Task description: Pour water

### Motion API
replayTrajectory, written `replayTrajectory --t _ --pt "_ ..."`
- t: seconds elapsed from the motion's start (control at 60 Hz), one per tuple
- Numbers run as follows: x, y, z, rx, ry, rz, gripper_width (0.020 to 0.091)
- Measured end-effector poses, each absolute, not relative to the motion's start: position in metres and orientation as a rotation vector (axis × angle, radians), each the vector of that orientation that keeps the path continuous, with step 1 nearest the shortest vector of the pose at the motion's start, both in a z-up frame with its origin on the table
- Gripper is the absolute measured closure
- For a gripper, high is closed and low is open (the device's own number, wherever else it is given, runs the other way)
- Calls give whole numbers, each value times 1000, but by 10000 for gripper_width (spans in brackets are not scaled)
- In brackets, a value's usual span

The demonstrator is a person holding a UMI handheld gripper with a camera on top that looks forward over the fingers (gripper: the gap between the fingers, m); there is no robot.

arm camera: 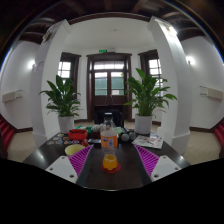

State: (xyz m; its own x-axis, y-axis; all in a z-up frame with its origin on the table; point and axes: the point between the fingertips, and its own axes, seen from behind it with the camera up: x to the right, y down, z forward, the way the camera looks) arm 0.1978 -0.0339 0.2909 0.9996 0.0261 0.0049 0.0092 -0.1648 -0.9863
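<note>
A small glass (110, 160) holding orange liquid stands on a red coaster (110, 168) on the dark table (115, 180). It sits between my fingers with a wide gap on each side. Just beyond it stands a clear bottle (107, 131) with an orange label and a white cap, upright. My gripper (113, 162) is open, with the left pink pad (80, 160) and the right pink pad (147, 160) spread far apart and touching nothing.
A red bowl (77, 134) and a yellow dish (74, 150) lie at the table's left, dark items (127, 135) at the back right. White papers (150, 141) lie at the right. Two potted plants (63, 100) (150, 95) flank a glazed door (108, 85) behind.
</note>
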Motion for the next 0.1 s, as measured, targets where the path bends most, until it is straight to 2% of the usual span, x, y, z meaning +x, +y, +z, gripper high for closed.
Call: replayTrajectory --t 0.1 --pt "194 -34 295 -1719 -23 23 317"
